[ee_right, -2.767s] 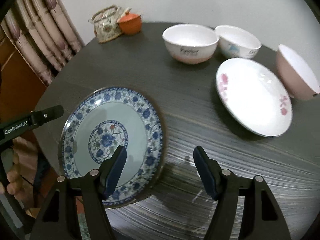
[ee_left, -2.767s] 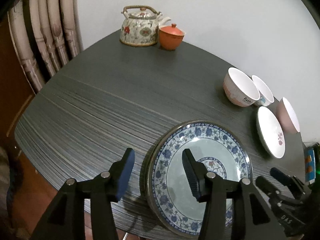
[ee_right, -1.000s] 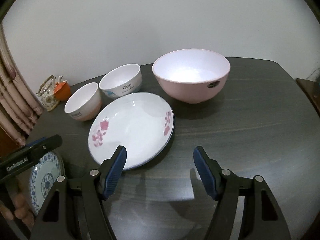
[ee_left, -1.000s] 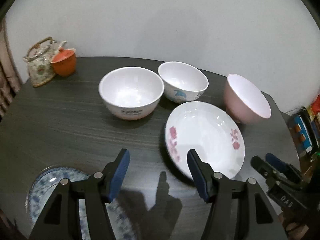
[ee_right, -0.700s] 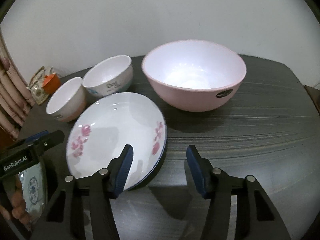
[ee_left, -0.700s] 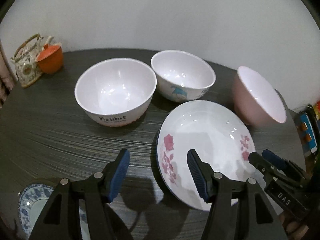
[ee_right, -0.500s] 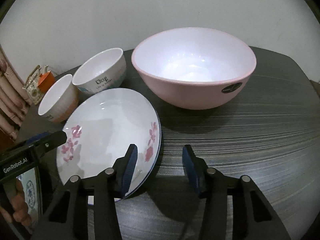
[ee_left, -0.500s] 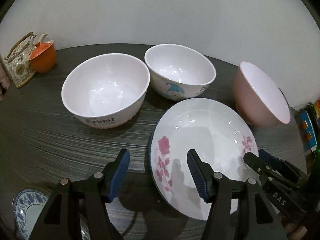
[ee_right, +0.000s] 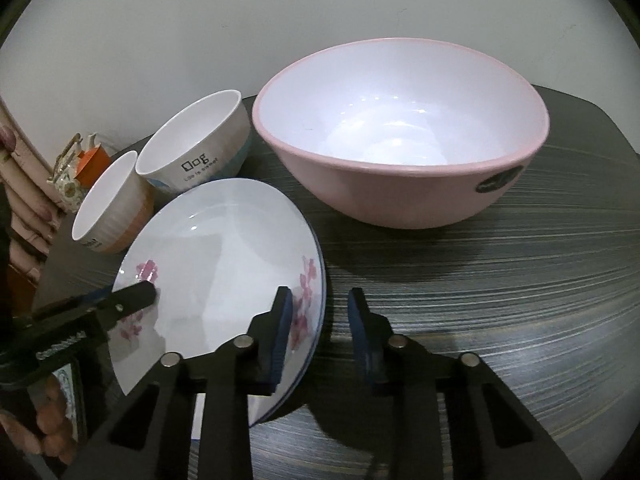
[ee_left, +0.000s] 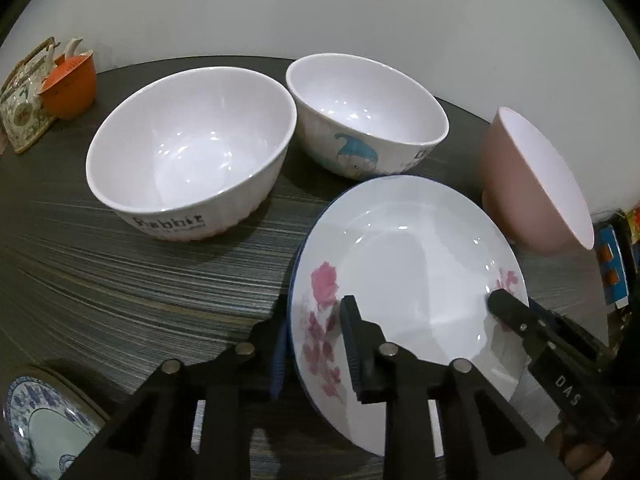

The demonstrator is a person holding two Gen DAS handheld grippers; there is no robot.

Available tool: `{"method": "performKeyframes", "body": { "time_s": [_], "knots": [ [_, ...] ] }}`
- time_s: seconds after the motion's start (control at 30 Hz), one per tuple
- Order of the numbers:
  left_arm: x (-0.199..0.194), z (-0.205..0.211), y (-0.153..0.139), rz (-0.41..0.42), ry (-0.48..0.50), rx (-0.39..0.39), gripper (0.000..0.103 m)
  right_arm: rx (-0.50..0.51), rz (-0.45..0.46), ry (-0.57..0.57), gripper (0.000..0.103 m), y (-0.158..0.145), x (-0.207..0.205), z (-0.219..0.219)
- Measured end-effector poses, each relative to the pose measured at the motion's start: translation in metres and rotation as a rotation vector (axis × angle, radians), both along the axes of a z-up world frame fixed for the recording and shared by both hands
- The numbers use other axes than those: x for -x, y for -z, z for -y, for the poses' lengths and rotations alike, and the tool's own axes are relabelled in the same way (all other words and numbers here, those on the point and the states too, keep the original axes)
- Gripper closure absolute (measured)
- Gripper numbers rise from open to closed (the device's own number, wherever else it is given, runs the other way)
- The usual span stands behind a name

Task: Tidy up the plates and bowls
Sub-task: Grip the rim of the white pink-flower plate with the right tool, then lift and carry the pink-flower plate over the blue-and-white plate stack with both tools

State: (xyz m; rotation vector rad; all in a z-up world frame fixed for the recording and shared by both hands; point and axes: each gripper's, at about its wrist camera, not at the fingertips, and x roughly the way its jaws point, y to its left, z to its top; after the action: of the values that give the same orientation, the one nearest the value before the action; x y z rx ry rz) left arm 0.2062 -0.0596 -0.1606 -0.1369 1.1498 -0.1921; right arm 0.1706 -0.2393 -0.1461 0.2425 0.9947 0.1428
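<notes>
In the left wrist view you have three bowls and two plates on the dark, streaky-grained table. The white ribbed bowl and the smaller white bowl with a blue figure stand side by side toward the far edge. The smooth pink bowl stands toward the right edge. The glossy white plate, round with pink flowers, lies in front of the bowls. The blue-patterned plate sits at the near left edge. One flowered teapot and one orange cup stand at the far left edge. Your left gripper has just been closing and its jaws stand narrow, with the white plate's left rim between them; you cannot tell whether the pads press it. In the right wrist view the same three bowls show, the pink one large and white inside. Your right gripper has just been closing too, jaws narrow across the plate's right rim. One pad lies over the inside and a strip of table shows before the outer pad, so a grip cannot be told.
</notes>
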Motion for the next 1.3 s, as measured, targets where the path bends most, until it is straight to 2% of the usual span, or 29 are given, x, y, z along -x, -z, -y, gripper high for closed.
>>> {"method": "performKeyframes", "body": {
  "time_s": [0.1,0.5,1.3],
  "knots": [
    [-0.001,-0.001,0.000,-0.002,-0.008,-0.006,0.078,-0.005,0.004,-0.020,0.088,0.000,-0.001,-0.002],
    [0.010,0.008,0.004,-0.015,0.000,-0.018,0.079,-0.003,-0.022,-0.024,0.087,-0.003,-0.002,-0.008],
    [0.042,0.007,0.011,-0.061,0.048,-0.036,0.079,-0.047,-0.092,0.012,0.088,-0.002,0.062,-0.003]
  ]
}}
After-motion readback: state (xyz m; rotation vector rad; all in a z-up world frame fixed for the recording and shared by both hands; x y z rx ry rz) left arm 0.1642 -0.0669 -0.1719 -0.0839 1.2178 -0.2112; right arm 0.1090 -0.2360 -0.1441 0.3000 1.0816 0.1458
